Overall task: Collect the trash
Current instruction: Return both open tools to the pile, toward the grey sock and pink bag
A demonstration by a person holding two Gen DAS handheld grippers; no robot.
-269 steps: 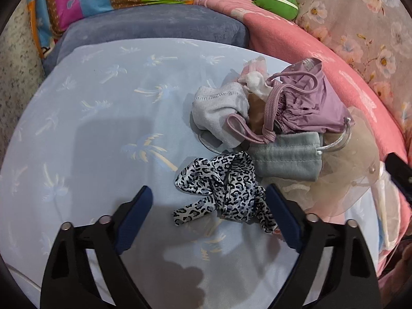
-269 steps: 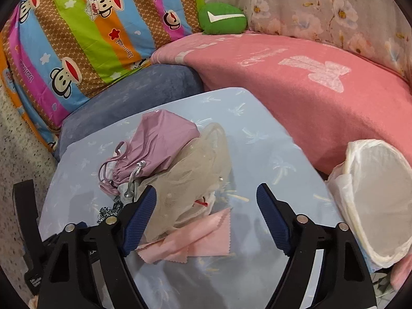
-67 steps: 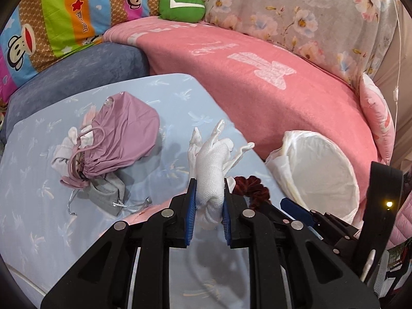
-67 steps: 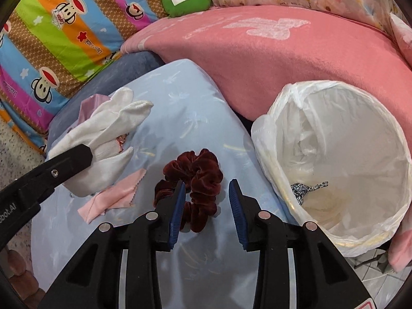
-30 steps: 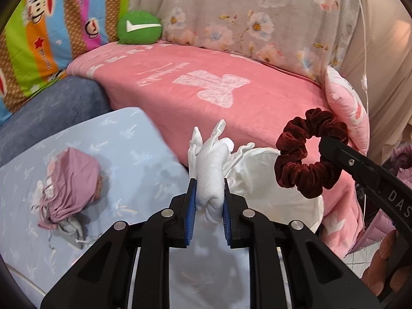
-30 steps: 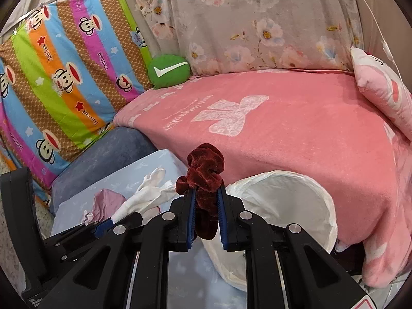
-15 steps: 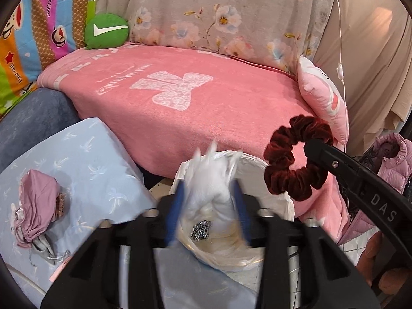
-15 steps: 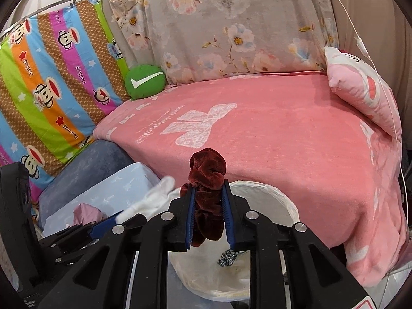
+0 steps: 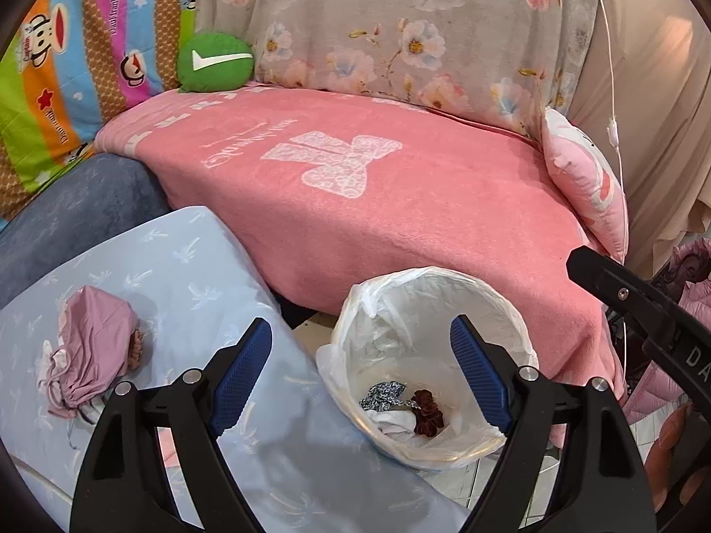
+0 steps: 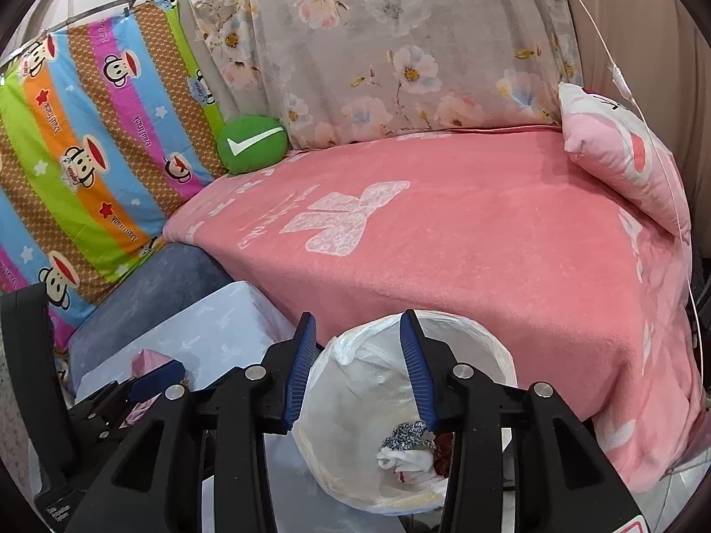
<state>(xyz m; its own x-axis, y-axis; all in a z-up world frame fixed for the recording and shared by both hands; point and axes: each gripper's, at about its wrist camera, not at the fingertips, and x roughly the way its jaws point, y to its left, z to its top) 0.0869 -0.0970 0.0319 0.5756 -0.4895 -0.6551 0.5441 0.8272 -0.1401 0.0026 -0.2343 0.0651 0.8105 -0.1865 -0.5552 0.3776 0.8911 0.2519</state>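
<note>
Pink blanket (image 9: 400, 222) covers the sofa at the back, with a flowery cloth (image 9: 400, 31) hanging behind it and a round green cushion (image 9: 215, 63) in the corner. Beside that hangs a bright striped sheet with monkey faces (image 10: 89, 142). A pink pillow (image 9: 586, 191) leans at the far end of the sofa.

Down in front stands a round bin with a white plastic liner (image 9: 511, 311), on the floor between the sofa and the tabletop with its pale blue cloth (image 9: 186, 266). Three bits of trash lie at the bottom of the bin — a dark red scrunchie (image 9: 427, 411), a white glove (image 9: 395, 422) and a spotted black-and-white strip of cloth (image 9: 384, 391). They lie touching each other in one little heap.

The left gripper (image 9: 361, 377) hangs over the bin. Its jaws have just been opening and now stand wide apart, with nothing between them. The right gripper (image 10: 357, 371) is over the bin too, just beside the left one. Its jaws have also just been opening; they are partly apart, with nothing between them.

On the tabletop, well away from the bin, a purple drawstring bag (image 9: 91, 351) lies on its side. A bit of pink cloth (image 9: 166, 446) peeks out under the left gripper's arm.
</note>
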